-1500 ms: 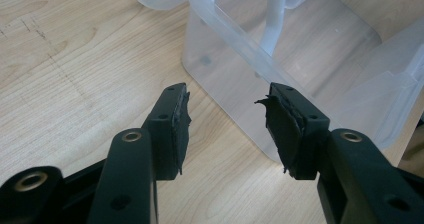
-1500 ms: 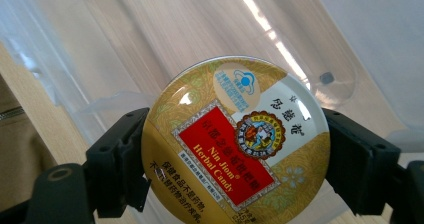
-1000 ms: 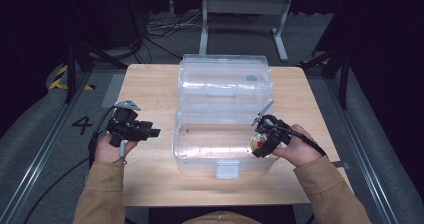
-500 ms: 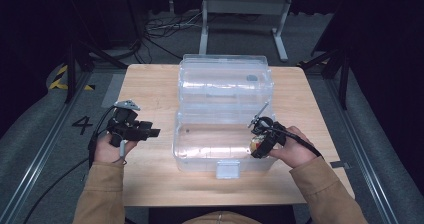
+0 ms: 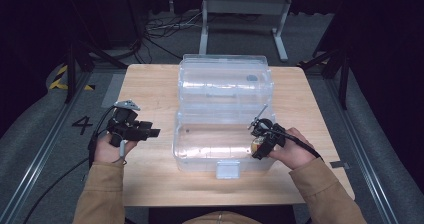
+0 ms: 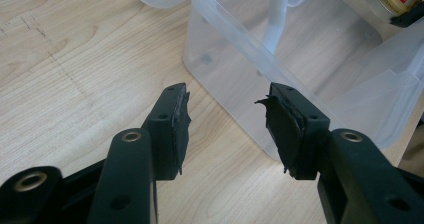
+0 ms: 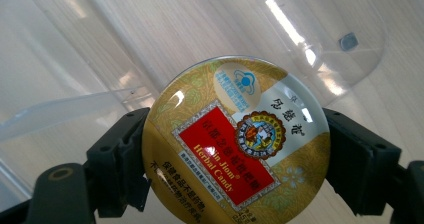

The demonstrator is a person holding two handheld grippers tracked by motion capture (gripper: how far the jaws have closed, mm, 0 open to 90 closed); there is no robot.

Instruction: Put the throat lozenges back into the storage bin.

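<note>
Two grippers flank the clear plastic storage box with its hinged lid thrown open (image 5: 222, 109), which stands in the middle of the pale wooden table (image 5: 150, 89). To the left of the box, the left gripper (image 5: 150, 132) hovers over the wood with its jaws spread wide and nothing between them, aimed at the box's near left corner. At the box's right wall, the right gripper (image 5: 260, 146) is clamped on a round gold tin of herbal candy with a red label (image 7: 235, 139), held just over the rim of the box. This looks like the placing step: the next move calls for carrying the tin inward over the box floor, lowering it, then parting the jaws
</note>
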